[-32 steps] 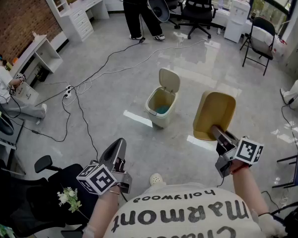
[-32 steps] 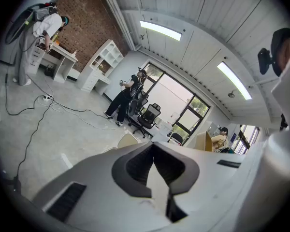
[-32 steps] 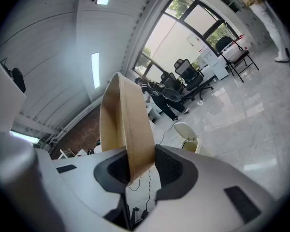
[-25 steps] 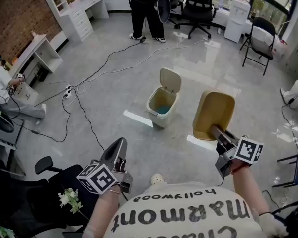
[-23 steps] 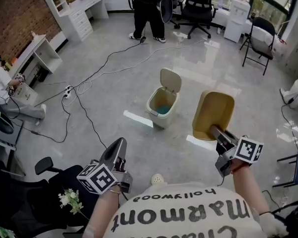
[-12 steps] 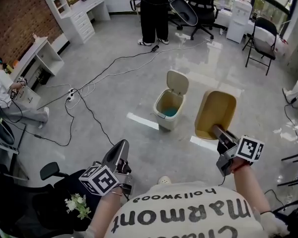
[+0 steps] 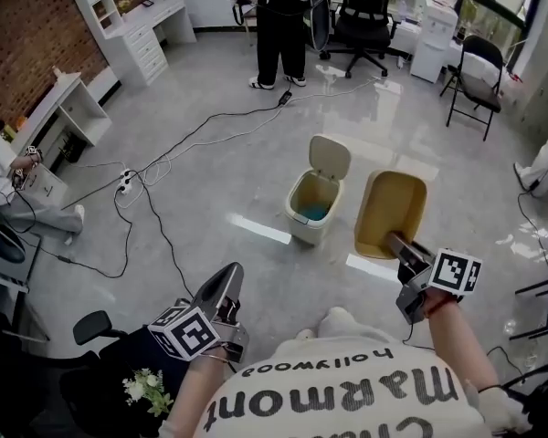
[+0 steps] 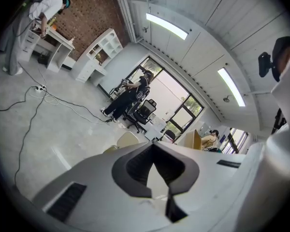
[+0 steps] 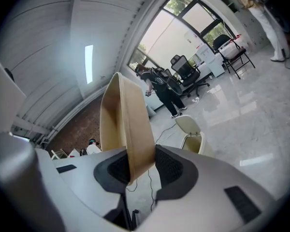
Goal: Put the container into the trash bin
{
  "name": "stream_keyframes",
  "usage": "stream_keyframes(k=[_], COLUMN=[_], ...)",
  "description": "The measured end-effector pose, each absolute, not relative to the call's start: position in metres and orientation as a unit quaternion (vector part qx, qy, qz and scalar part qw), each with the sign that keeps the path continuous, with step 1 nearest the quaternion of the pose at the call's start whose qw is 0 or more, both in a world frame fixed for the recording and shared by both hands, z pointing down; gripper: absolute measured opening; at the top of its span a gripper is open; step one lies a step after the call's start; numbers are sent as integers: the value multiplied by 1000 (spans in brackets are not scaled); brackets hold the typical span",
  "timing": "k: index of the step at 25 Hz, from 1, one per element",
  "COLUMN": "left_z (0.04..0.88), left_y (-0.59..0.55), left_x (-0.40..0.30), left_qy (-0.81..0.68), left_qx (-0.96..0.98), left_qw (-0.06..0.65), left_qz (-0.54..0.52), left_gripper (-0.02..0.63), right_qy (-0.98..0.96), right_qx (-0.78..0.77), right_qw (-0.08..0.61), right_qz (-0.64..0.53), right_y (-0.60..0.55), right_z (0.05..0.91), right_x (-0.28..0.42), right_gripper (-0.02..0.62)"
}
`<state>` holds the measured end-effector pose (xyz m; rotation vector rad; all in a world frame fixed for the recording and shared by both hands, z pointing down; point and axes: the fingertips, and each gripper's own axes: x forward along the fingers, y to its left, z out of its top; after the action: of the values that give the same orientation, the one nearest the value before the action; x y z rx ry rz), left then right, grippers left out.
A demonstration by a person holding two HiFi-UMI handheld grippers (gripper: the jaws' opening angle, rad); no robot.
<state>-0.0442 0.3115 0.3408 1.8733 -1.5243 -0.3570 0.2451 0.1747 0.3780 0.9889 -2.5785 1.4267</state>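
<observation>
A tan, flat rectangular container (image 7: 390,210) hangs upright from my right gripper (image 7: 397,245), which is shut on its lower edge. In the right gripper view the container's (image 9: 127,124) edge stands pinched between the dark pads (image 9: 117,168) of the right gripper (image 9: 137,166). A small cream trash bin (image 7: 313,210) with its lid (image 7: 330,156) flipped up stands on the floor just left of the container; the trash bin (image 9: 193,140) also shows beyond the jaws. My left gripper (image 7: 226,288) is low at the left, shut and holding nothing; its jaws (image 8: 154,170) meet at the tips.
Cables (image 7: 164,167) trail over the grey floor left of the bin. A standing person (image 7: 283,16) and office chairs (image 7: 365,12) are at the back, a folding chair (image 7: 470,80) at the right. White desks (image 7: 73,108) line the left wall. A black chair (image 7: 100,372) is beside my left hand.
Both grippers have moved forward toward the bin, the container still in the right one. The standing person at the back has shifted to the right.
</observation>
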Motion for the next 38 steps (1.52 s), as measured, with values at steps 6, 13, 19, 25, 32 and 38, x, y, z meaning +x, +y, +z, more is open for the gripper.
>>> stream_keyframes(k=[6, 13, 19, 25, 32, 38], left_z=[363, 373, 377, 380, 365, 355], left_y=[308, 291, 254, 197, 128, 71], left_x=[-53, -73, -98, -107, -111, -111], left_qy=[-583, -600, -632, -632, -621, -643], left_qx=[711, 690, 683, 688, 719, 706], left_qw=[372, 384, 358, 352, 302, 278], left_qz=[-125, -131, -76, -55, -79, -105], left_gripper=[-6, -5, -6, -6, -6, -6], right_qy=[-828, -824, -823, -836, -843, -837], right_qx=[310, 297, 285, 261, 254, 261], right_qw=[19, 34, 49, 60, 61, 74], right_qz=[466, 482, 489, 479, 470, 476], right_y=[159, 124, 70, 11, -50, -94], right_z=[381, 396, 400, 397, 392, 401], right_x=[224, 198, 170, 143, 136, 152], right_gripper=[104, 104, 105, 105, 106, 105])
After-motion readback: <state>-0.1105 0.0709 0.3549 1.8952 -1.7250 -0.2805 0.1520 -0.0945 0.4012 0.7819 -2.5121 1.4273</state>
